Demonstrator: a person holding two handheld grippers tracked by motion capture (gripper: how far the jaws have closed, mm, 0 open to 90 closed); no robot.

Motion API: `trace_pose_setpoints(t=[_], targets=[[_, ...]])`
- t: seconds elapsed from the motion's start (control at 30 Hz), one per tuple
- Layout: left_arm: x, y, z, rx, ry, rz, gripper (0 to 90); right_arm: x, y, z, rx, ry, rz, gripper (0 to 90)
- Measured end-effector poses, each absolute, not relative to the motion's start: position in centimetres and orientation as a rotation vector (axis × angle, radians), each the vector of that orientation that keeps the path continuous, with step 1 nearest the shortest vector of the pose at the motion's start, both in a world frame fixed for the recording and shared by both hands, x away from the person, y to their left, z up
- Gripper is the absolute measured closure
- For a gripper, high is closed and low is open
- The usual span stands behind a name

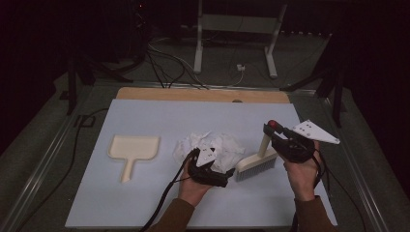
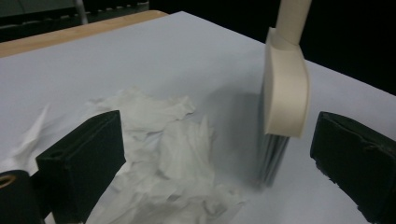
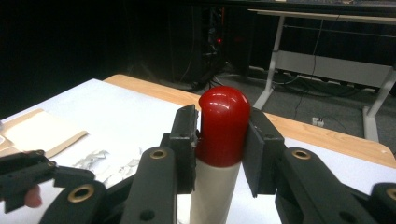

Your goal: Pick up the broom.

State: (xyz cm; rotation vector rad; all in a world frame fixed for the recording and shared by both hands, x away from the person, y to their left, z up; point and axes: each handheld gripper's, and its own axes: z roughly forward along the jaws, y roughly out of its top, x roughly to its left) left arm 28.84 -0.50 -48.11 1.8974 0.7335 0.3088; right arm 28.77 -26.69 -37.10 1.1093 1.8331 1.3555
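Nearest the person, the left gripper (image 1: 212, 166) sits low over the white sheet (image 1: 145, 203), just in front of the pile of crumpled paper (image 1: 212, 145). In the left gripper view its jaws stand wide apart and clasp nothing: the near edge of the paper (image 2: 173, 154) lies between them, closer to the jaw on the left of that view, and the bristle end of the brush (image 2: 275, 154) stands closer to the jaw on the right. Neither pad presses on either thing.

To the right of the paper pile, the right gripper (image 1: 271, 129) is clamped on the brush (image 1: 256, 164). The right gripper view shows both pads pressed against the red cap (image 3: 223, 126) at the top of the cream handle (image 3: 210, 196), one from each side. The handle slants down and to the left from the grip, and the grey bristles rest on the sheet right at the pile's right edge, beside the left gripper.

Left of the paper pile, well apart from it, a cream dustpan (image 1: 133, 151) lies flat on the sheet with its handle pointing toward the person.

Beyond the pile the sheet runs bare to its far edge, where a strip of the wooden table (image 1: 203, 94) shows. Behind that the room is dark: a grey floor with loose cables (image 1: 164, 63), and the white legs of a second table (image 1: 237, 34) farther back.
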Motion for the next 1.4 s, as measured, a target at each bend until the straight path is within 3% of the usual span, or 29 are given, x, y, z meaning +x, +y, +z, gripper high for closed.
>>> trace_pose_setpoints(t=[0.3, 0.43, 0.8, 1.1, 1.13, 1.27, 1.4], targets=[[29.1, -3.6, -47.7, 1.956, 0.679, 0.306, 9.4, 28.6, -26.4, -37.0, 1.104, 1.841, 1.346, 68.4], [29.3, -4.9, -47.6, 1.976, 0.648, 0.271, 17.8, 28.4, -26.3, -36.9, 1.100, 1.842, 1.345, 68.4], [30.0, -6.3, -48.0, 2.047, 0.594, 0.187, 66.7, 28.2, -26.0, -36.7, 1.082, 1.862, 1.354, 68.4], [29.9, -6.0, -47.7, 2.034, 0.566, 0.179, 69.8, 28.0, -26.1, -36.4, 1.060, 1.861, 1.368, 67.2], [29.9, -5.9, -47.7, 2.037, 0.565, 0.183, 69.9, 28.1, -26.1, -36.4, 1.060, 1.858, 1.372, 62.5], [29.8, -5.8, -47.5, 2.031, 0.565, 0.187, 69.9, 28.5, -25.9, -36.5, 1.073, 1.886, 1.382, 18.4], [29.9, -5.4, -47.2, 2.015, 0.569, 0.177, 69.9, 28.9, -25.8, -36.7, 1.087, 1.913, 1.399, 2.7]])
